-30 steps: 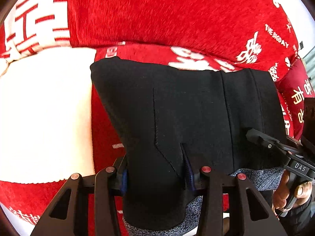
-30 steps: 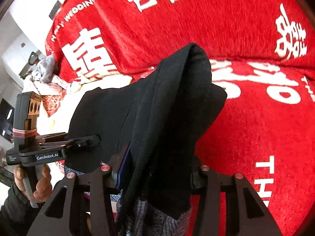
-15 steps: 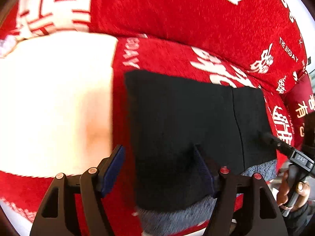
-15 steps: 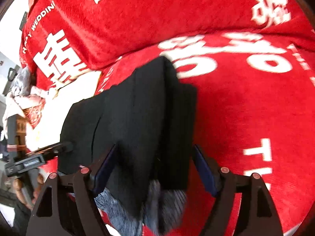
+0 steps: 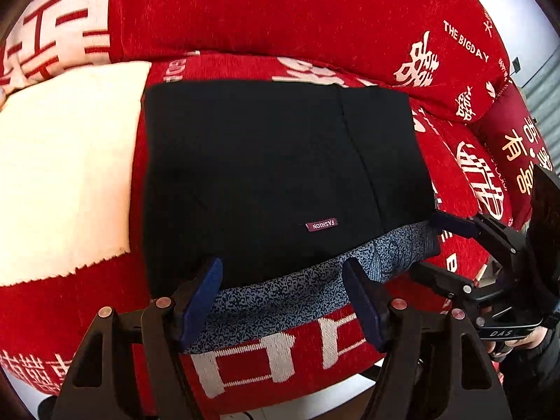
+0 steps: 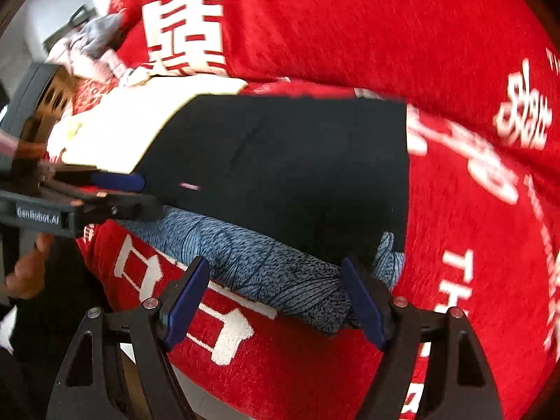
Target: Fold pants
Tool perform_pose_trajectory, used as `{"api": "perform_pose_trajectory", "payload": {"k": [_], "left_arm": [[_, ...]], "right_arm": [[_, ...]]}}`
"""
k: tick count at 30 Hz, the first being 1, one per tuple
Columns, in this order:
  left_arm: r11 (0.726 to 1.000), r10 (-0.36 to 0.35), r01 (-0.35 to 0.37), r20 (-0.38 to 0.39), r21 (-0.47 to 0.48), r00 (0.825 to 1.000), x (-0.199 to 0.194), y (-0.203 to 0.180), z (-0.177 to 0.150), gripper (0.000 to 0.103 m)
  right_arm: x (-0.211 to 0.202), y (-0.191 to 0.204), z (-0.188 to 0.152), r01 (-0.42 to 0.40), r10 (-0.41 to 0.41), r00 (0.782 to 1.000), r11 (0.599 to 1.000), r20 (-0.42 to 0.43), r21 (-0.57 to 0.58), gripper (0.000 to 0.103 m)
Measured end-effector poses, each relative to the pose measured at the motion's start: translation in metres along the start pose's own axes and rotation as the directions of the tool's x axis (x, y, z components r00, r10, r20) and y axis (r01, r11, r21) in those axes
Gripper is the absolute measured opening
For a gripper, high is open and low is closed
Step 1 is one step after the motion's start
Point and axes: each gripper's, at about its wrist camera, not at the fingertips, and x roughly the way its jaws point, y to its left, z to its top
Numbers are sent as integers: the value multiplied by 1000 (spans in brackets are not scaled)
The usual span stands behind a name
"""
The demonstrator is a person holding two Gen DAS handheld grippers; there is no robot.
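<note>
The pants (image 5: 266,175) look soft, thick and limp, likely not slippery. Both the left gripper (image 5: 283,301) and the right gripper (image 6: 276,297) are released, holding nothing. The folded near edge seems the best place to grasp.

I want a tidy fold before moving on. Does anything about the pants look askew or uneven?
Mostly neat: the pants lie flat and square on the sofa. One oddity: the grey lining sticks out below the near edge, uncovered.

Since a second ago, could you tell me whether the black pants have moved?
Yes. The black pants were hanging pinched in both grippers; now they lie flat on the red sofa cover, and the left gripper and right gripper stand open, off them.
</note>
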Motion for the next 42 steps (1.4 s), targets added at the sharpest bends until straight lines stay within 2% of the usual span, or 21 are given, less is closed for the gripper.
{"api": "perform_pose_trajectory", "payload": {"k": [3, 5, 8, 11, 14, 17, 21, 22, 24, 27, 30, 32, 35, 37, 42], "left_arm": [[1000, 3, -3, -18, 11, 1000, -4, -4, 7, 72], [1000, -10, 10, 10, -3, 1000, -18, 0, 17, 72], [1000, 23, -23, 66, -13, 998, -30, 7, 48, 72], [998, 56, -54, 55, -39, 997, -19, 12, 79, 72], [992, 107, -107, 6, -67, 994, 8, 20, 107, 72], [986, 138, -141, -41, -90, 990, 34, 33, 120, 72], [985, 152, -157, -71, -74, 986, 50, 34, 119, 72], [984, 170, -174, -72, -47, 983, 54, 30, 117, 73], [984, 175, -178, -74, -30, 982, 57, 27, 115, 81], [981, 192, -194, -75, -17, 979, 63, 23, 113, 84], [975, 223, -224, -63, -2, 973, 52, 16, 111, 84], [971, 238, -238, -42, 8, 970, 37, 12, 102, 84], [967, 252, -253, -26, -15, 967, 18, 12, 83, 99], [967, 251, -252, -11, -39, 968, 8, 14, 66, 99], [963, 263, -266, -61, -42, 963, 20, 20, 39, 100]], "right_arm": [[-8, -2, 8, -15, 15, 1000, 1000, -8, 1, 80], [-21, -10, 17, -33, 32, 999, 999, 32, 25, 81], [-30, -21, 48, -10, 6, 995, 999, 96, 41, 81], [-17, -29, 82, 15, -19, 994, 999, 104, 41, 81], [14, -35, 117, 15, -19, 997, 998, 72, 57, 81], [46, -45, 130, 13, -13, 1000, 996, -6, 87, 81], [80, -60, 122, 30, -14, 994, 989, -113, 142, 81], [83, -62, 120, 32, -15, 993, 989, -114, 146, 81], [85, -61, 119, 25, -9, 994, 989, -106, 147, 83], [87, -57, 121, 41, -25, 992, 991, -124, 129, 84], [74, -50, 122, 80, -65, 989, 990, -131, 112, 85], [53, -42, 117, 77, -67, 993, 992, -98, 100, 85], [21, -25, 98, 76, -73, 996, 994, -43, 72, 90], [8, -14, 81, 82, -81, 996, 996, -26, 46, 92], [21, 0, 44, 42, -40, 996, 999, -83, 28, 93]]}}
